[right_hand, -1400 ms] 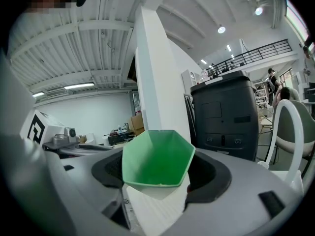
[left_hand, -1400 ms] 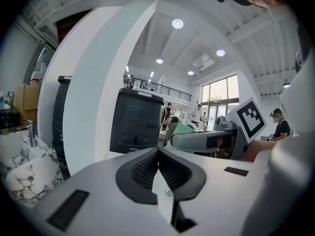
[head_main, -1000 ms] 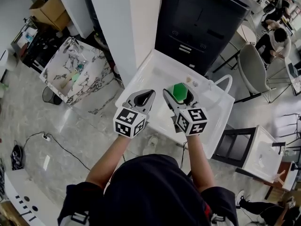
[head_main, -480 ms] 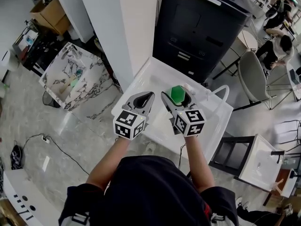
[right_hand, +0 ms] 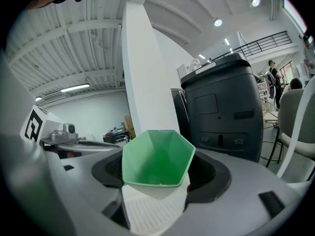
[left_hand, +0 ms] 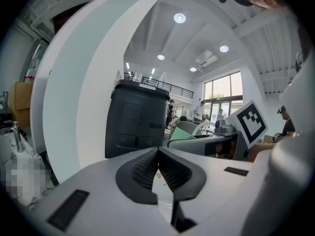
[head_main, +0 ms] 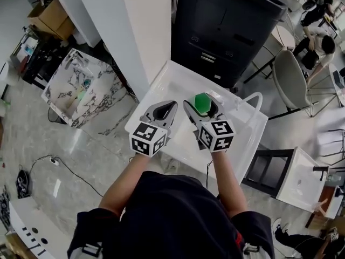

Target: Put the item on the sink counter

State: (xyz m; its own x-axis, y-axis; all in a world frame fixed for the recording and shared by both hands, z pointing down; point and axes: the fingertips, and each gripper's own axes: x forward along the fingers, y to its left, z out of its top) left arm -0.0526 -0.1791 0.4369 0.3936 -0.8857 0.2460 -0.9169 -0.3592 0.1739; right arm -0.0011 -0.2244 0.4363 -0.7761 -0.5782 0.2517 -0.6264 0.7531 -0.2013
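Head view is showing my right gripper (head_main: 204, 112) closing its fingers on the green hexagonal cup (head_main: 202, 101). The cup's open mouth is facing up, and I am holding it above the white sink tabletop (head_main: 171, 86), not resting on it. My left gripper (head_main: 171, 108) is carrying nothing, its fingers pressed fully together, and is hovering just beside the right. Risk noted: the cup is tapering and the fingers are bearing on its sloped walls, so it could slip or tip on release, or drop into the basin if I am lowering it off the flat part. Against the earlier frames, the grip is remaining unchanged, while the tabletop is sitting slightly further under both grippers.
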